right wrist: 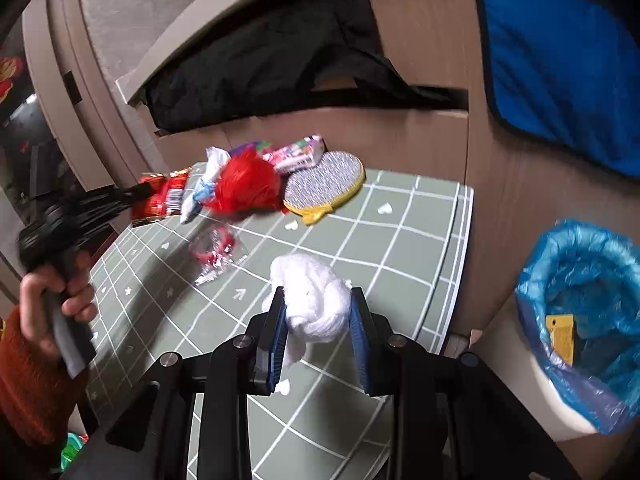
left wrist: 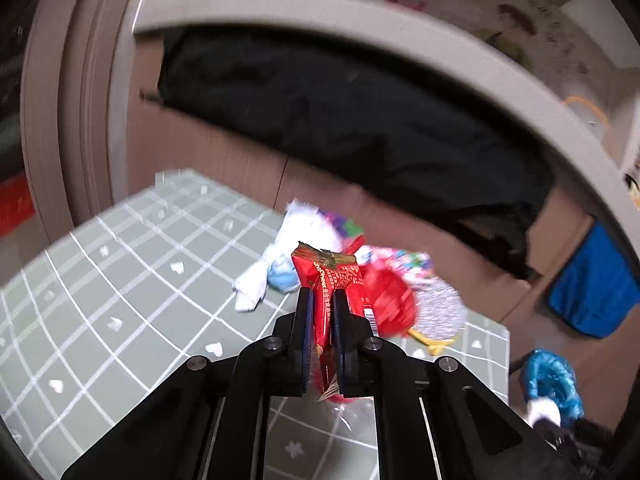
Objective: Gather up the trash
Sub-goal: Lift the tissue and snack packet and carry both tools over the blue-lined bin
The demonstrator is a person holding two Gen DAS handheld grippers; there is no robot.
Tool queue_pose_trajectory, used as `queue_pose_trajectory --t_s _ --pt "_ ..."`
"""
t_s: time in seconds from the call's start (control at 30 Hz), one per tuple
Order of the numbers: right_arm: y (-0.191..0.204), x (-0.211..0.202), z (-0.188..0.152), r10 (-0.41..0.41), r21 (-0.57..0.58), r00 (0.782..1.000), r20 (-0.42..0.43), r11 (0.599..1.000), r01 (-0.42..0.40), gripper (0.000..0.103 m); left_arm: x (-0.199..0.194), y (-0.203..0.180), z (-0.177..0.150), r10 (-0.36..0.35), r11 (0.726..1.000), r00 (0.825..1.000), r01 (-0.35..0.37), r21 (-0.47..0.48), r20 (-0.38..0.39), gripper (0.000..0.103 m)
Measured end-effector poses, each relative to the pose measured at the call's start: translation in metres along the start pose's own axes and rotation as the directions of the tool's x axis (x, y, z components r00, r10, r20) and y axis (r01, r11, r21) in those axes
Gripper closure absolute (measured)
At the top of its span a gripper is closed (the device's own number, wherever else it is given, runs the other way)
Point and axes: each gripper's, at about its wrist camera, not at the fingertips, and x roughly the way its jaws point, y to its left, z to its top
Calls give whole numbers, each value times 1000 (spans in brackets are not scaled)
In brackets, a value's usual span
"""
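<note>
My left gripper is shut on a red snack wrapper and holds it above the green checked table. The right wrist view shows that wrapper too. My right gripper is shut on a crumpled white tissue above the table. More trash lies at the table's far edge: a red bag, a white wrapper, a colourful candy packet and a clear plastic wrapper. A bin with a blue liner stands right of the table.
A round yellow-rimmed brush lies by the trash pile. A black cloth and a blue cloth hang over the brown furniture behind. The bin also shows in the left wrist view.
</note>
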Motion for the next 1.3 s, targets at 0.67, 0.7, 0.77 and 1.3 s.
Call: queue_pose_trajectory --t_s 0.67,0.7,0.77,1.3 --pt "-29 -130 67 -128 -82 945 301 984 159 76 -94 -190 10 -263 910 952 190 369 157 93" --pt "-34 -135 67 -138 -78 942 306 983 169 76 -95 -201 8 -276 903 949 202 379 154 93" --pt "-47 -144 65 -161 -64 935 315 980 191 76 -96 -221 4 -303 888 941 222 402 151 93" --pt "-145 -202 43 -335 97 880 338 942 321 76 -85 -345 -38 -436 776 899 354 523 40 93"
